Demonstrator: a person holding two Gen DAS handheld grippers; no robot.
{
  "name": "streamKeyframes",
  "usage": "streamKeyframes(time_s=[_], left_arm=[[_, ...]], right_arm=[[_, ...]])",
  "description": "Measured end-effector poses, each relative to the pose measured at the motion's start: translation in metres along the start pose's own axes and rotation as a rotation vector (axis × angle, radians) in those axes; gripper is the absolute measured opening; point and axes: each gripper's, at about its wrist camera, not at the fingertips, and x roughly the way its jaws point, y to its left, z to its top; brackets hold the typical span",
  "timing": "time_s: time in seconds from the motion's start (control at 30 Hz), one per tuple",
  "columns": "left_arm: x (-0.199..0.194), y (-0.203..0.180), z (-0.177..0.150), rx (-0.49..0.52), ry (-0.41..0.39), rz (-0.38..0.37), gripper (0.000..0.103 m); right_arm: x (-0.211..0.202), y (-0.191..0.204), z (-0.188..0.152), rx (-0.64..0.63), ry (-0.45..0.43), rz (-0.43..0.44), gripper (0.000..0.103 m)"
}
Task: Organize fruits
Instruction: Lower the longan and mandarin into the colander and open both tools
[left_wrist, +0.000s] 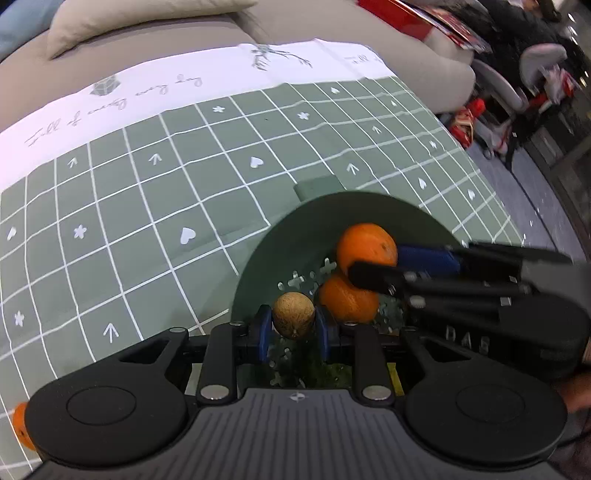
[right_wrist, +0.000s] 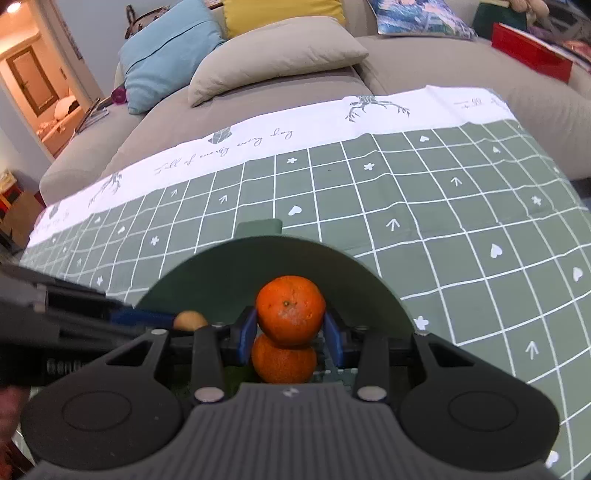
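Low centre of both views, over the green basket (right_wrist: 229, 266): the right claw (right_wrist: 290, 328) clamps a tangerine (right_wrist: 291, 310), the left claw (left_wrist: 293, 328) a brown fruit (left_wrist: 293, 314). One tangerine below (right_wrist: 284, 363) lies inside; another orange fruit (left_wrist: 20, 424) waits lower left on the tabletop (left_wrist: 147, 206).

- Inside the green bowl (left_wrist: 266, 251) room is tight: the left gripper (left_wrist: 293, 328), jaws closed on a brown fruit (left_wrist: 293, 314), and the right gripper (right_wrist: 290, 332), jaws closed on the upper orange (right_wrist: 290, 310), sit close together.
- A second orange (right_wrist: 283, 363) lies directly under the held one, touching it.
- The right gripper's arm crosses the bowl's right side.
- Beyond the bowl's rim the checked tablecloth (right_wrist: 424, 192) on the worktop lies open.
- Sofa cushions (right_wrist: 273, 59) bound the far edge.
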Motion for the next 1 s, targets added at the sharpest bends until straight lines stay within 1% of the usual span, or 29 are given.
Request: streamKeyframes(time_s=[0.17,0.2,0.27,0.33,0.4,0.47,0.6,0.7,0.9,0.97,1.0], left_arm=[[-0.001,-0.001,0.000,0.031,0.001,-0.005,0.029],[-0.001,-0.001,0.000,0.032,0.003,-0.001,0.032],[0.000,-0.002,0.000,0.035,0.006,0.002,0.033],[-0.001,-0.002,0.000,0.036,0.004,-0.003,0.037],[-0.002,-0.002,0.000,0.032,-0.001,-0.013,0.048],[-0.002,-0.003,-0.001,0.031,0.007,-0.029,0.053],[-0.007,-0.007,-0.005,0.048,0.010,-0.015,0.054],[-0.015,-0.010,-0.010,0.057,-0.005,-0.009,0.055],[-0.038,-0.008,-0.025,0.042,-0.040,0.015,0.056],[-0.047,-0.006,-0.031,0.030,-0.062,0.002,0.056],[-0.053,-0.005,-0.033,0.019,-0.071,0.018,0.057]], right_arm=[[0.008,-0.001,0.006,0.025,0.014,0.008,0.036],[0.008,0.000,0.006,0.022,0.015,0.006,0.036],[0.007,0.001,0.007,0.017,0.017,0.002,0.037],[0.006,0.000,0.008,0.027,0.016,0.010,0.037],[0.003,0.000,0.008,0.038,0.015,0.011,0.037],[0.000,0.002,0.008,0.032,0.014,0.001,0.037],[-0.009,0.003,0.005,0.035,0.005,-0.005,0.037],[-0.016,0.004,0.003,0.032,-0.005,-0.007,0.037],[-0.023,0.003,-0.005,0.038,-0.006,-0.038,0.037],[-0.025,0.003,-0.007,0.038,-0.002,-0.051,0.038],[-0.027,0.004,-0.009,0.040,-0.002,-0.051,0.038]])
